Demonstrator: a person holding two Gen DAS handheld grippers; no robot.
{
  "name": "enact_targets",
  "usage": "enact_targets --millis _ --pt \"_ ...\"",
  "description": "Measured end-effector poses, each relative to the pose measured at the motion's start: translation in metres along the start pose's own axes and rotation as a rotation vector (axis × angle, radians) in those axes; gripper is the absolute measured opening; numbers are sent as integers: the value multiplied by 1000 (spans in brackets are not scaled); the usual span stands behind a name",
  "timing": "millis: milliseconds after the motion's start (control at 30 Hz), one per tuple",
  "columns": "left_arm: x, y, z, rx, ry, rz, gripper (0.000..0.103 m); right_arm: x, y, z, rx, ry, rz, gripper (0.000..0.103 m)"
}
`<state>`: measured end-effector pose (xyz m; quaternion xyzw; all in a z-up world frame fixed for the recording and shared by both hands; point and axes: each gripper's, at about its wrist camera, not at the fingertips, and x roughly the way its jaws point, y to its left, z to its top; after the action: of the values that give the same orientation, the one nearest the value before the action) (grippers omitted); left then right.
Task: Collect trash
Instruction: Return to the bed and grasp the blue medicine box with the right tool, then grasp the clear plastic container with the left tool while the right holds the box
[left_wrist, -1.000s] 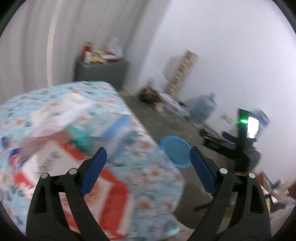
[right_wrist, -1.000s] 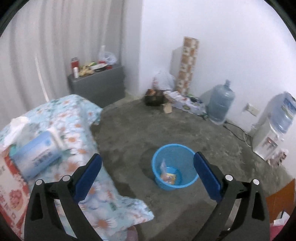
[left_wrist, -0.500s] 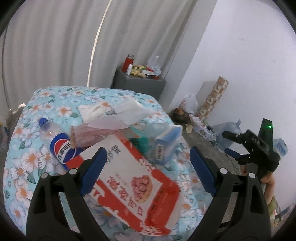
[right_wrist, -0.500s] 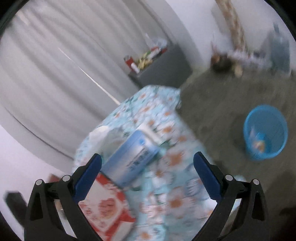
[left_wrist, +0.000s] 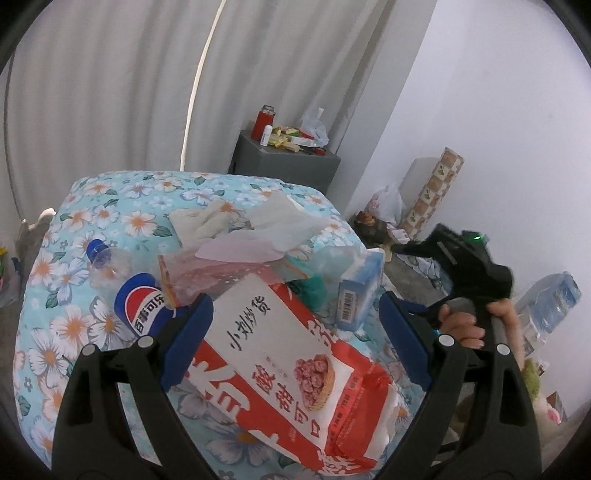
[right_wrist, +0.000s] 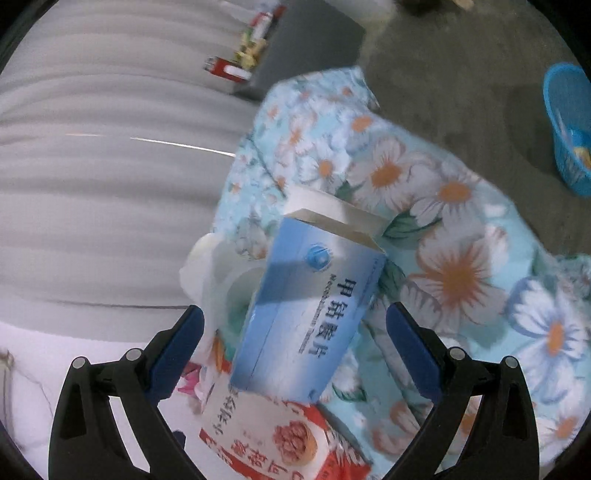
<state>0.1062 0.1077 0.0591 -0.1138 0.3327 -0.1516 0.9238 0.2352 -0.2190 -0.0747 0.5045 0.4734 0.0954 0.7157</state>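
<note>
Trash lies piled on a floral-covered table (left_wrist: 110, 206). A red and white snack bag (left_wrist: 291, 373) lies between the fingers of my open left gripper (left_wrist: 295, 339). To its left rests a Pepsi bottle (left_wrist: 129, 295), behind it crumpled white paper (left_wrist: 236, 225), to its right a blue box (left_wrist: 362, 291). My right gripper (right_wrist: 293, 350) hovers open over that blue box (right_wrist: 306, 306), whose flap is open; the snack bag (right_wrist: 269, 439) lies below it. A blue waste basket (right_wrist: 570, 125) with scraps stands on the floor at far right.
A grey cabinet (left_wrist: 284, 162) with a red flask and clutter stands against the curtain. A hand (left_wrist: 465, 325) holding the other gripper shows at right in the left wrist view. A water jug (left_wrist: 550, 299) and a patterned tall box (left_wrist: 436, 192) stand by the wall.
Both grippers swung from the floor and basket back toward the table. The left one now sits over the snack bag, and the right one closed in on the blue box.
</note>
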Motion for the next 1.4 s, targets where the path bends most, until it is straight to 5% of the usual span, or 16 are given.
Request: enact_targets --millis 167,300,500,967,1200,1400 --pt "1 4 5 12 -9 2 87 23 -1 4 29 11 -37 96" --pt "6 4 10 18 -4 -7 87 34 -7 6 51 26 -38 85" --pt "12 -1 12 23 4 -17 87 38 -16 5 75 40 34 75" --pt "23 -19 10 51 38 -33 87 -74 -17 -11 -140 68 22 73" --pt "34 -28 8 70 70 -55 87 -129 -3 -45 -402 89 -171 73" --pt "43 -37 9 88 73 -62 87 -94 8 -59 -557 64 -414 74"
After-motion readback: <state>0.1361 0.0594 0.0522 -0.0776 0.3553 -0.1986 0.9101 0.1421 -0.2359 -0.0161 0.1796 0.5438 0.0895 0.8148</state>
